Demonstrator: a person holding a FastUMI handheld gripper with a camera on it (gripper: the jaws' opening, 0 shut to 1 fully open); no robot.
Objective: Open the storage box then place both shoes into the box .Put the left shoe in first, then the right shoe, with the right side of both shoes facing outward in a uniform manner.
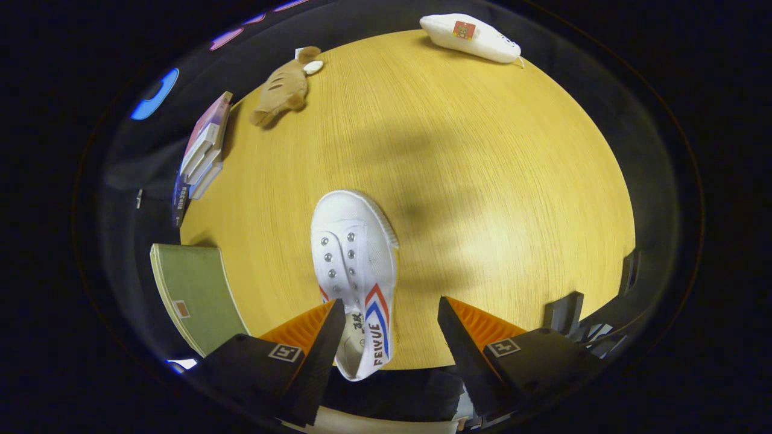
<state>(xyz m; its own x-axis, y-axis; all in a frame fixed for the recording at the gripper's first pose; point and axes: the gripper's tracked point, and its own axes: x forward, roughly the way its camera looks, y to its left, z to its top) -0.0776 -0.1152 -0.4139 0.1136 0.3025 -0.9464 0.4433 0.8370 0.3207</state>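
A round wooden surface point(482, 181) stands against the booth's dark wall, with soft shadows across its middle. Taking the middle of the surface as the clock's hub and the tool's side as six, a green box point(190, 295) sits at about eight o'clock, at the surface's rim, lid closed as far as can be seen. At nine to ten o'clock a stack of books point(202, 154) lies along the rim. At about eleven o'clock a brown plush toy point(282, 87) lies on its side. A white shoe point(357, 271) with red and blue stripes on its side lies at roughly six o'clock, toe toward the hub, heel hanging past the near rim. At one o'clock, at the far rim, rests a white pouch point(470, 36).

The tool point(391, 337) is spread wide. The shoe's heel sits between the fingers, close against the left finger, which seems to overlap the heel opening; whether it touches cannot be told. The right finger stands well apart from the shoe.
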